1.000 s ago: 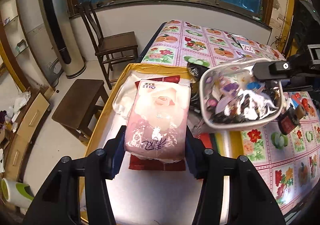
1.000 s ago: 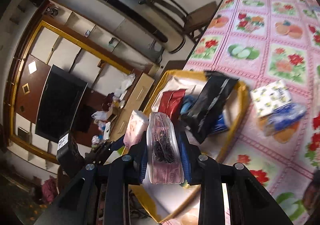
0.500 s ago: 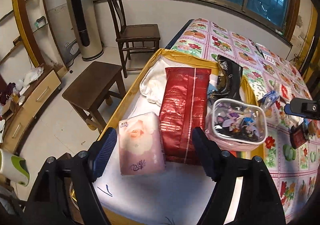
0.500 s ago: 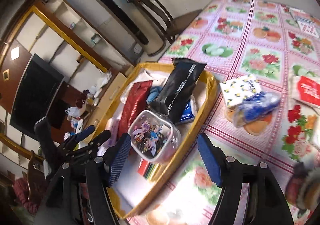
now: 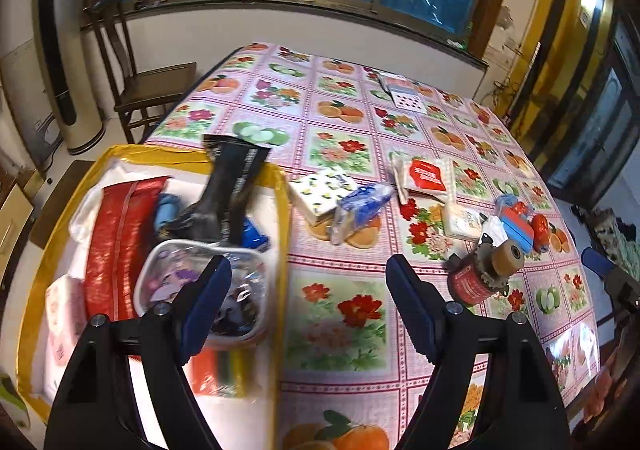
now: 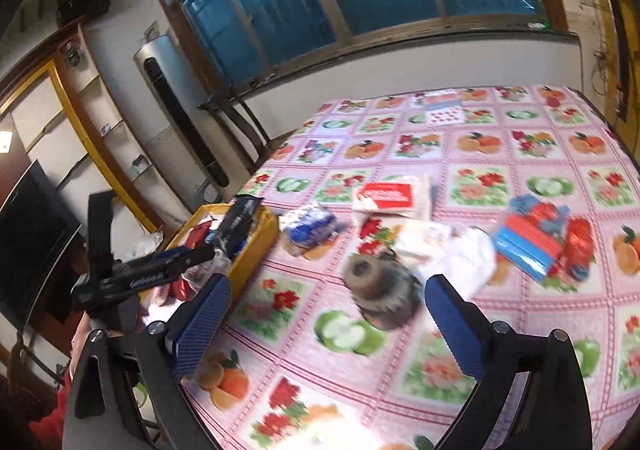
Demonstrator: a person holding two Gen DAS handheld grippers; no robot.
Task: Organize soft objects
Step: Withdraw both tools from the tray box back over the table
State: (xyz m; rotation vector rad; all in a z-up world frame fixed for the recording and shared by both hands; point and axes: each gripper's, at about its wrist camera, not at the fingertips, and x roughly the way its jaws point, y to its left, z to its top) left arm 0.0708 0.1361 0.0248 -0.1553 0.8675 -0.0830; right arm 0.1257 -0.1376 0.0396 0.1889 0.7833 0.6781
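Claws, left point(image 5: 306, 304) and right point(image 6: 326, 324), are spread empty; tissue pack point(image 5: 64, 314) and clear pouch point(image 5: 202, 290), released since earlier, lie in yellow bin point(image 5: 282, 234); loose packets remain.

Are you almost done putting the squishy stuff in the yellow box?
Partly. The yellow box already holds a red pack, a pink tissue pack and a clear pouch. Both grippers, left and right, are open and empty. The dotted tissue pack, blue bag and red-label pack still wait on the table.
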